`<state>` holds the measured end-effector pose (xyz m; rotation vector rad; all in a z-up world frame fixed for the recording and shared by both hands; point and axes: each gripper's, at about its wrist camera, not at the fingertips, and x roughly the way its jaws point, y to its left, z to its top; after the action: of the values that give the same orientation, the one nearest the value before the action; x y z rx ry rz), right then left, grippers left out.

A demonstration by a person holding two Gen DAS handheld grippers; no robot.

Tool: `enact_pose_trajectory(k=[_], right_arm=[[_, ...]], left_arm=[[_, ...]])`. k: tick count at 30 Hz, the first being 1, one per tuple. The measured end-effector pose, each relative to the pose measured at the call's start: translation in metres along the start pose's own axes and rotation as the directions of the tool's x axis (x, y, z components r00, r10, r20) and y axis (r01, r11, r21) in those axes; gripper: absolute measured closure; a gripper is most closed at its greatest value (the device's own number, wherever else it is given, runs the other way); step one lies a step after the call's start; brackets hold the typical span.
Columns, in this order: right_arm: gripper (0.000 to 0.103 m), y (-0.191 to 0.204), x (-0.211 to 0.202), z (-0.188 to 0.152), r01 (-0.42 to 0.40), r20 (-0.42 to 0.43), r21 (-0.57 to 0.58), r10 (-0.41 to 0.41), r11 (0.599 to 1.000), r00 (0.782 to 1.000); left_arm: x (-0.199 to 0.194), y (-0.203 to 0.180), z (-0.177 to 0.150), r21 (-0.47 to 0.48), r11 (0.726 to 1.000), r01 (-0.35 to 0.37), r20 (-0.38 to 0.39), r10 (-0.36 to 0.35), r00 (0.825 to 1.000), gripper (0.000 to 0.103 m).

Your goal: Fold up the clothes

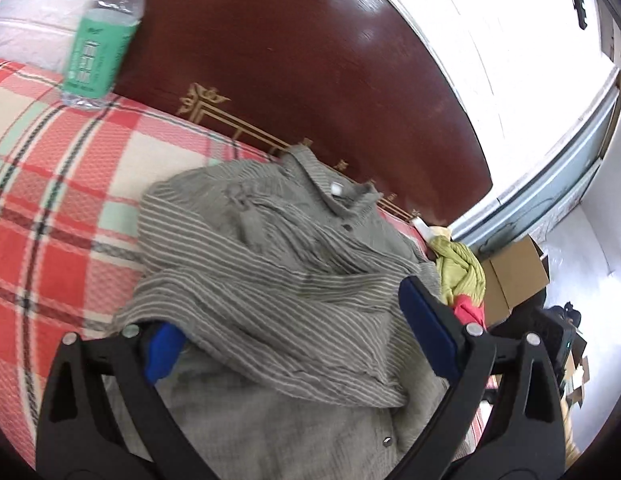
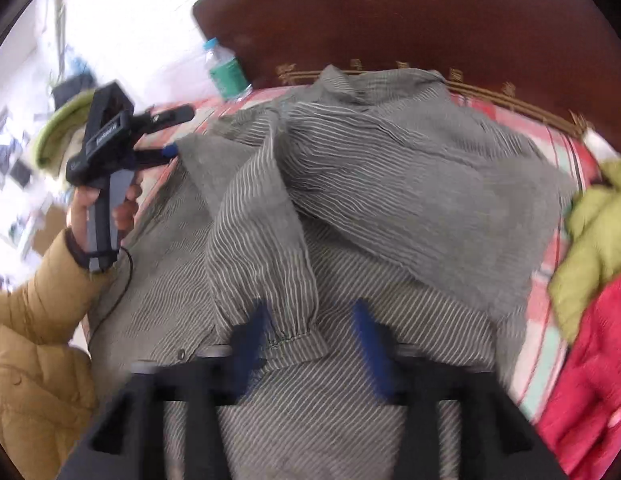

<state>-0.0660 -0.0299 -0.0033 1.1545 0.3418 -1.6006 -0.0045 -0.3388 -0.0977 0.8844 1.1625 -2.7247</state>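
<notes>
Plaid bed (image 1: 62, 184), striped shirt (image 1: 270, 264) between open jaws

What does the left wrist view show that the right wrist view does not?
Only the left wrist view: a cardboard box on the floor beside the bed. Only the right wrist view: the hand in a tan sleeve holding the left tongs. Both: the striped shirt on the plaid bedspread, the bottle, and the headboard.
</notes>
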Motion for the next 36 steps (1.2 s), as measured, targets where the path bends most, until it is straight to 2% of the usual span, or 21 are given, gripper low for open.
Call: enact_pose_trajectory(k=[3, 6, 9, 10, 11, 12, 13, 17, 21, 24, 29, 36], right_arm=[[0.036, -0.002, 0.004, -0.018, -0.067, 0.068, 0.065, 0.063, 0.996, 0.996], [0.033, -0.001, 0.021, -0.034, -0.023, 0.078, 0.096, 0.016, 0.995, 0.997], [0.033, 0.002, 0.035, -0.038, -0.026, 0.091, 0.108, 0.016, 0.994, 0.996], [0.041, 0.004, 0.038, -0.038, -0.023, 0.097, 0.098, 0.014, 0.995, 0.995], [0.070, 0.006, 0.041, -0.037, -0.023, 0.101, 0.091, 0.014, 0.996, 0.995], [0.086, 0.005, 0.041, -0.035, -0.032, 0.097, 0.095, 0.023, 0.995, 0.995], [0.095, 0.006, 0.037, -0.032, -0.017, 0.096, 0.083, 0.008, 0.996, 0.995], [0.097, 0.010, 0.012, -0.016, 0.068, 0.106, 0.033, -0.071, 0.997, 0.992], [0.097, 0.006, -0.030, 0.016, 0.191, 0.173, -0.003, -0.188, 0.982, 0.967], [0.097, 0.003, -0.040, 0.039, 0.256, 0.194, -0.020, -0.247, 0.967, 0.949], [0.097, -0.013, -0.015, 0.072, 0.321, 0.133, -0.017, -0.316, 0.947, 0.939], [0.096, -0.045, 0.021, 0.086, 0.349, 0.044, 0.056, -0.352, 0.935, 0.935]], left_arm=[[-0.001, 0.006, 0.002, -0.017, 1.000, 0.013, 0.001, -0.013, 1.000, 0.005], [0.001, 0.001, 0.003, 0.012, 1.000, 0.003, -0.008, -0.003, 1.000, 0.005], [0.001, -0.001, 0.004, 0.021, 1.000, 0.002, -0.007, -0.002, 1.000, 0.005], [0.000, -0.001, 0.004, 0.021, 1.000, 0.000, -0.002, 0.000, 1.000, 0.005], [0.000, 0.000, 0.005, 0.019, 1.000, -0.001, -0.004, 0.001, 1.000, 0.005], [-0.001, 0.002, 0.007, 0.014, 1.000, -0.010, -0.001, 0.010, 1.000, 0.005], [-0.001, 0.003, 0.008, 0.010, 1.000, -0.021, 0.005, 0.021, 1.000, 0.005], [-0.013, 0.015, 0.017, -0.021, 1.000, -0.018, 0.047, 0.019, 0.999, 0.005], [-0.024, 0.027, 0.021, -0.065, 0.997, 0.029, 0.097, -0.022, 0.995, 0.005], [-0.021, 0.028, 0.017, -0.050, 0.999, 0.014, 0.087, -0.010, 0.996, 0.005], [-0.014, 0.021, 0.010, -0.019, 1.000, 0.004, 0.071, -0.002, 0.998, 0.005], [-0.018, 0.007, 0.000, 0.074, 0.997, -0.033, 0.054, 0.029, 0.998, 0.005]])
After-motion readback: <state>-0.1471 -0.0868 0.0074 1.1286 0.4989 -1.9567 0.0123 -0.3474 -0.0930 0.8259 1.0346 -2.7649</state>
